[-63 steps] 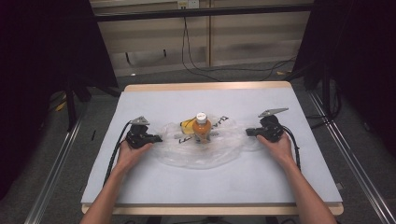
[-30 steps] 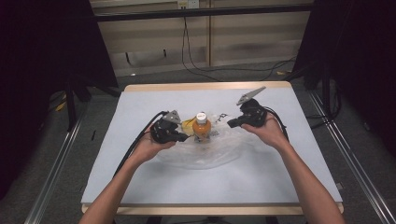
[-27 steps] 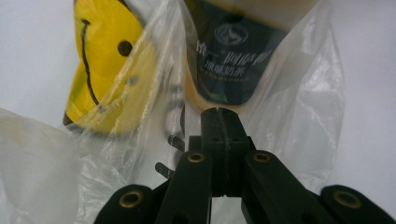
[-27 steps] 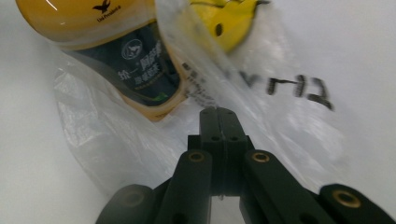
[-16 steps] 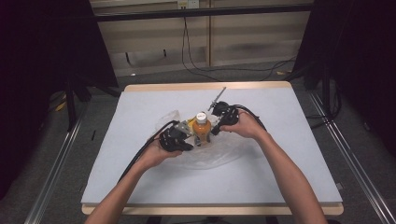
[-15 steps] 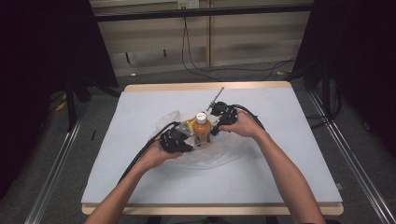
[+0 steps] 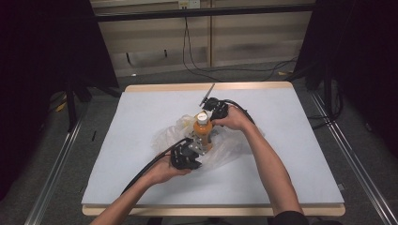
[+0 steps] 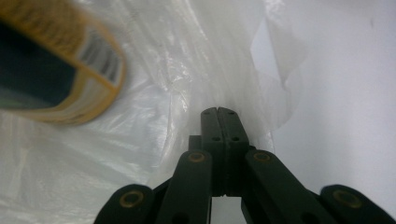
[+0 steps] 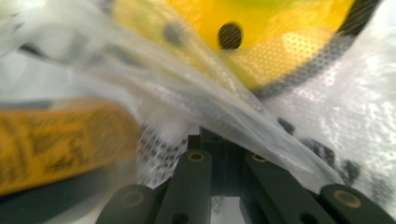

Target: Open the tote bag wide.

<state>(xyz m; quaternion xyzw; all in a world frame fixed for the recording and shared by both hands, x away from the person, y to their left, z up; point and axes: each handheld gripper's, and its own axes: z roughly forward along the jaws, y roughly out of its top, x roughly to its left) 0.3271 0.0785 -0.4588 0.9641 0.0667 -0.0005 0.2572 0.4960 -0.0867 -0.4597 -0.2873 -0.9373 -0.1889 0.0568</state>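
Both grippers are seen with jaws closed: the left gripper point(image 7: 187, 157) is pinched on the clear plastic bag point(image 7: 225, 152) at its 7 o'clock edge, and film looks caught at the right gripper point(image 7: 215, 108) near 1 o'clock. At the table's point(image 7: 300, 154) centre, the orange bottle point(image 7: 202, 132) stands upright among the film. Judging by this, the film should be drawn apart evenly and low, so the bottle is not tipped.

High view looks down the table point(image 7: 141, 112); both gripper views sit close against the shared bag point(image 7: 171, 136).
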